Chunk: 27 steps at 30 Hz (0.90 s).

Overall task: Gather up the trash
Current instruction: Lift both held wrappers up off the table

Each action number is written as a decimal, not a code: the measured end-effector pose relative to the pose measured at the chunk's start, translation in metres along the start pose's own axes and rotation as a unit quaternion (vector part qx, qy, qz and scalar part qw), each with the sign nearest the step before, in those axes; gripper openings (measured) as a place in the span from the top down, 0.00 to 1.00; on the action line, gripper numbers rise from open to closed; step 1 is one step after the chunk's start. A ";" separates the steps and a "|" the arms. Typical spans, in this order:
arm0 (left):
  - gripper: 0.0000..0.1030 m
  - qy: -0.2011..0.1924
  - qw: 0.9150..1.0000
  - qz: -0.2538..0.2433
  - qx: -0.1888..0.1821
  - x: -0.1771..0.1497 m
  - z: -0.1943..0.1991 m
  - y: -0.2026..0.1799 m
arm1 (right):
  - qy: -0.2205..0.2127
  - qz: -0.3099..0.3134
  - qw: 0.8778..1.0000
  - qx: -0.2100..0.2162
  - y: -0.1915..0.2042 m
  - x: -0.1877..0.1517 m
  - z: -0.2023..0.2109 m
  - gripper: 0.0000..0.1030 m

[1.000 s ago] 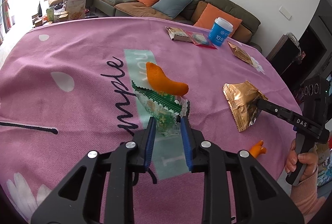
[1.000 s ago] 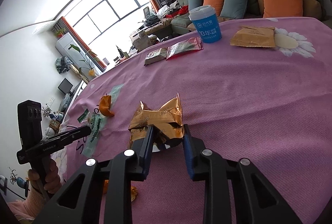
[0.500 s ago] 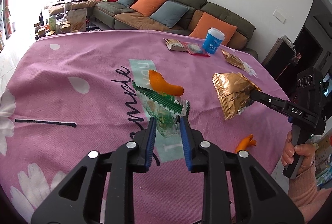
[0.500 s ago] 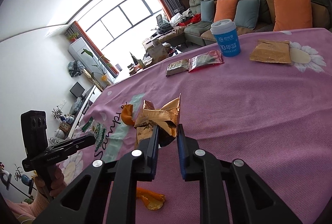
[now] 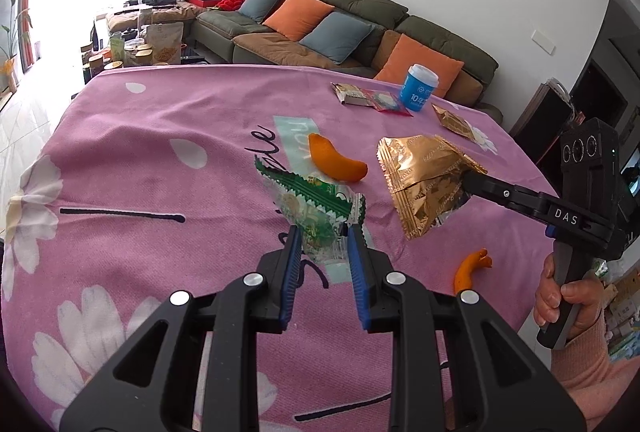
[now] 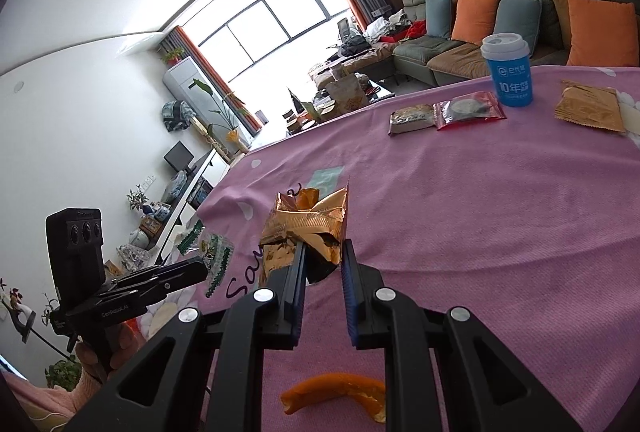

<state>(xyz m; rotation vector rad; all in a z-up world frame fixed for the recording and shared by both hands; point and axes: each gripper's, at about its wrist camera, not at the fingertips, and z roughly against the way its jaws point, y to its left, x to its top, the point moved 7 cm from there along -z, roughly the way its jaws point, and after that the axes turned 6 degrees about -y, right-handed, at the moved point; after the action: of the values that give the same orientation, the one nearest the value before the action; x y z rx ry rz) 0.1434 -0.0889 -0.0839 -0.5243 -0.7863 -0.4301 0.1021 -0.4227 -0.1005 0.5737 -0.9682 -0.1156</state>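
My left gripper point(image 5: 323, 232) is shut on a green and clear snack wrapper point(image 5: 310, 204) and holds it above the pink tablecloth point(image 5: 140, 160). My right gripper point(image 6: 323, 246) is shut on a crumpled gold foil wrapper point(image 6: 308, 224), also lifted off the cloth; the gold wrapper shows in the left wrist view point(image 5: 424, 180). The left gripper with the green wrapper point(image 6: 212, 252) shows at the left of the right wrist view. Orange peel pieces lie on the cloth: one at the centre point(image 5: 336, 162), one near the front right edge point(image 5: 470, 268), seen below my right gripper point(image 6: 336, 390).
At the far side stand a blue paper cup point(image 5: 418, 93), a brown packet point(image 5: 352, 94), a red packet point(image 5: 386, 102) and a flat gold packet point(image 5: 454, 121). A green sofa point(image 5: 360, 20) with cushions is behind the table. The table edge runs close on the right.
Both grippers have risen with their wrappers, from the cloth to well above it. The gold wrapper has moved left, closer to the green one.
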 end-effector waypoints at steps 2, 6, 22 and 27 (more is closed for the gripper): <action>0.77 -0.001 1.000 0.004 0.005 -0.002 0.005 0.005 | 0.005 0.001 1.000 0.010 0.007 -0.002 -0.006 0.85; 0.77 -0.007 1.000 0.016 0.012 -0.004 0.018 0.017 | 0.015 0.008 0.999 0.027 0.021 -0.005 -0.019 0.85; 0.77 -0.035 0.996 0.056 0.066 -0.015 0.068 0.071 | 0.052 0.031 0.994 0.091 0.079 -0.018 -0.058 0.85; 0.77 -0.044 0.993 0.067 0.082 -0.017 0.083 0.088 | 0.063 0.040 0.992 0.104 0.097 -0.021 -0.069 0.85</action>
<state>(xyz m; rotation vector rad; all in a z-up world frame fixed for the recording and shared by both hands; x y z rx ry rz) 0.1347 0.0322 -0.0725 -0.4409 -0.8575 -0.2169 0.1304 -0.3053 -0.0972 0.7242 -0.8851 0.0927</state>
